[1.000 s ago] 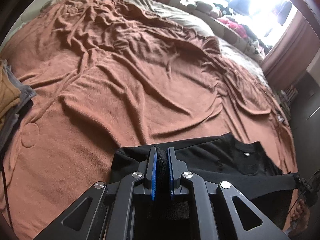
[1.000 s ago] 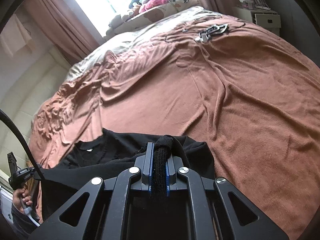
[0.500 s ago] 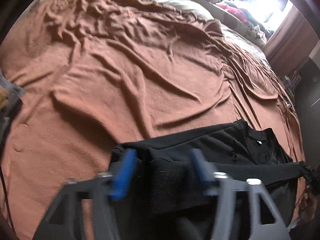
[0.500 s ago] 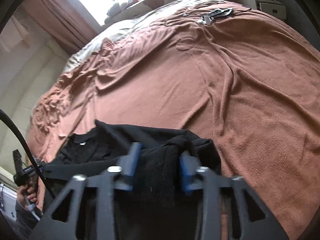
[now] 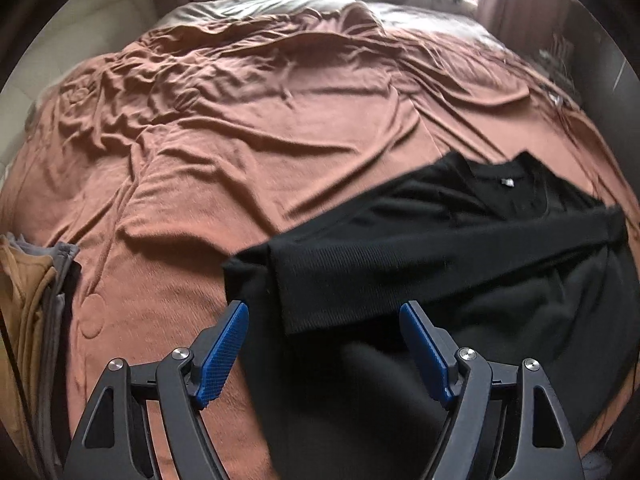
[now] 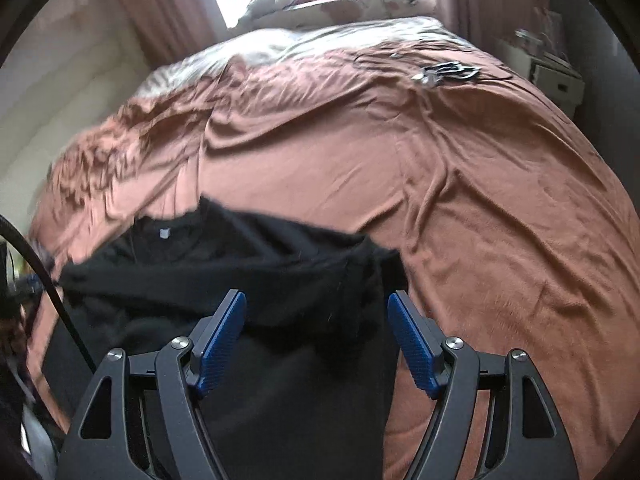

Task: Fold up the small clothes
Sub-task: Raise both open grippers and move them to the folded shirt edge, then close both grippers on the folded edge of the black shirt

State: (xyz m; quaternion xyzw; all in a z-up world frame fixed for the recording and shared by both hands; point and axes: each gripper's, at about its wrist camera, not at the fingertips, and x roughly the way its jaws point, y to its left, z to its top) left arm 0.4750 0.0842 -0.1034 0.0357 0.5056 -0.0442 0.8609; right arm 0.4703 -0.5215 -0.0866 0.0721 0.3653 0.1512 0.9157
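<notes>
A black knitted long-sleeved top is spread near the front edge of a bed covered by a rumpled rust-brown blanket, its collar with a small pale label turned away from the viewer. One sleeve is laid across the body of the garment as a ribbed band. The left hand-held gripper is released, its blue pads standing wide and opening further over the sleeve cuff, with cloth lying below the gap but pressed by neither pad. The right hand-held gripper is likewise released and widening over the garment's other side, black fabric under the gap, nothing pinched.

Risk is judged mainly in the withdrawal: a loose knit could be snagged by a textured pad and dragged, so that the folded sleeve is pulled askew. The soft, wrinkled blanket may also let the fold slump (the sleeve's far end already sits close to the bed edge). A stack of folded mustard and grey clothes at the left could be brushed.

Compared with a second ago, both pairs of pads, then clamped on black fabric, are now parted, and the sleeve is now seen lying flat.
</notes>
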